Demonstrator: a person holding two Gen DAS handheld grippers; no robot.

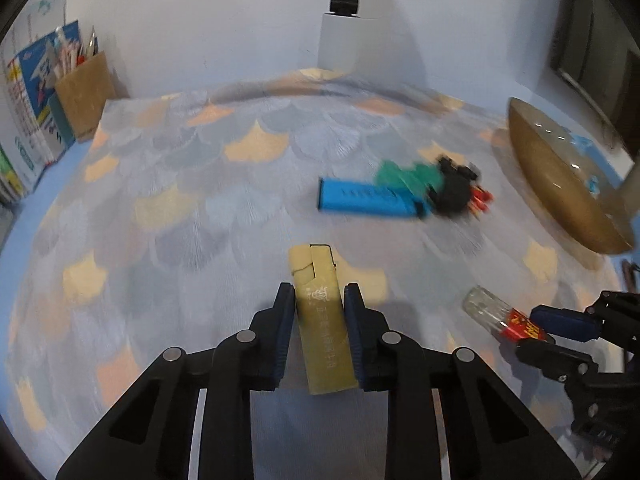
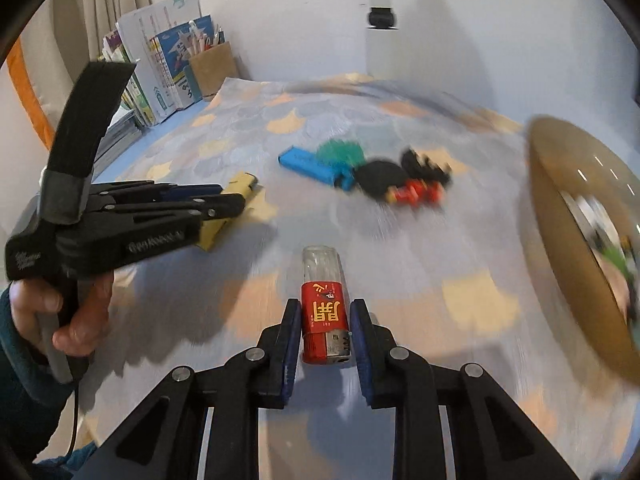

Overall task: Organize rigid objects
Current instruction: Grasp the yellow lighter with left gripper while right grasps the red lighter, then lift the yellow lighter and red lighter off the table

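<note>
Two lighters are gripped, one in each tool. The left tool (image 1: 316,300) is clamped on a yellow lighter (image 1: 322,316), its blue pads pressing the lighter's long sides while the cap end sticks out past the fingertips above the patterned cloth (image 1: 168,184) on the tabletop. The right tool (image 2: 325,308) is clamped the same way on a red lighter (image 2: 324,320) with a clear upper body; its metal head lies back between the fingers. In the right wrist view the person's left hand (image 2: 72,312) grips the handle of the left tool.

Further out on the cloth lies a blurred cluster: a blue lighter (image 1: 368,196), something green (image 1: 404,174), a black piece (image 1: 452,190) and small red bits (image 1: 480,202), lying close together. To their right stands a gold-rimmed bowl (image 1: 560,184). At the far left corner a cardboard pen holder (image 1: 86,96) stands just beside upright books (image 1: 36,100), against the white wall (image 1: 200,20).
</note>
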